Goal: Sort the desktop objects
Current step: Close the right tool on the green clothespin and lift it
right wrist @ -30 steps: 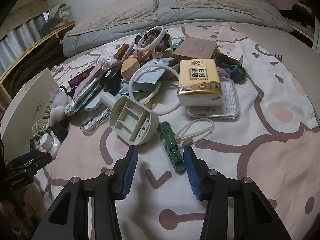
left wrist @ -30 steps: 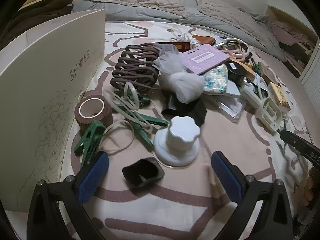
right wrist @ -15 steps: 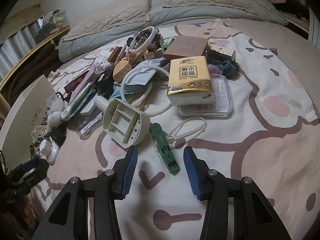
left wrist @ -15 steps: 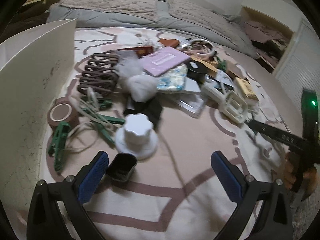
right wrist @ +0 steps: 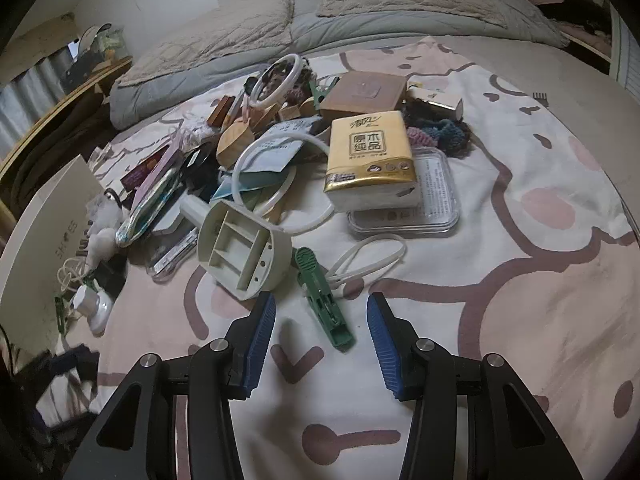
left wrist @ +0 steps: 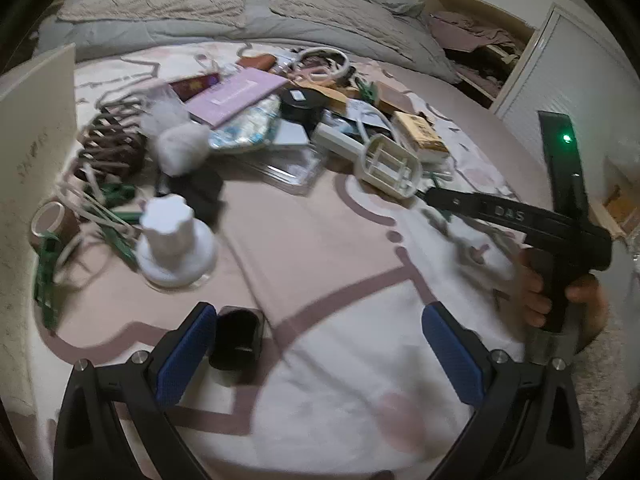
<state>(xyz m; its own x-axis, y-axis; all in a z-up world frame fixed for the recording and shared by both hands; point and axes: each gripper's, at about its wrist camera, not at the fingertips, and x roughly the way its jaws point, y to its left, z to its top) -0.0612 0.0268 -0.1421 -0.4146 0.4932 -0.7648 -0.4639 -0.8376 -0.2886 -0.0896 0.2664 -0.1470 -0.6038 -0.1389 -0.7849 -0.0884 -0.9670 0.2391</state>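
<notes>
A heap of small objects lies on a pink-patterned bed sheet (left wrist: 320,248). My left gripper (left wrist: 320,344) is open wide above the sheet, with nothing between its pads. A small black box (left wrist: 238,342) lies just inside its left pad, and a white knobbed lid (left wrist: 172,236) sits farther left. My right gripper (right wrist: 322,336) is open, low over the sheet. The near end of a green clip (right wrist: 324,304) lies between its fingertips, untouched by the pads. A cream plastic holder (right wrist: 244,248) lies just beyond its left finger. A hand holds the right gripper (left wrist: 520,216) at the right of the left wrist view.
A yellow tissue pack (right wrist: 370,156) rests on a clear plastic box (right wrist: 436,208). White loops (right wrist: 368,256), a white hoop (right wrist: 276,76), wooden pieces and cards crowd the heap. A tall white shoebox panel (left wrist: 32,140) stands at the left. Pillows and a grey quilt (right wrist: 400,4) lie behind.
The left wrist view has swung right: the heap slid left, the black box went from between the pads to beside the left one, and the right gripper with its hand came into view. The right gripper stayed put.
</notes>
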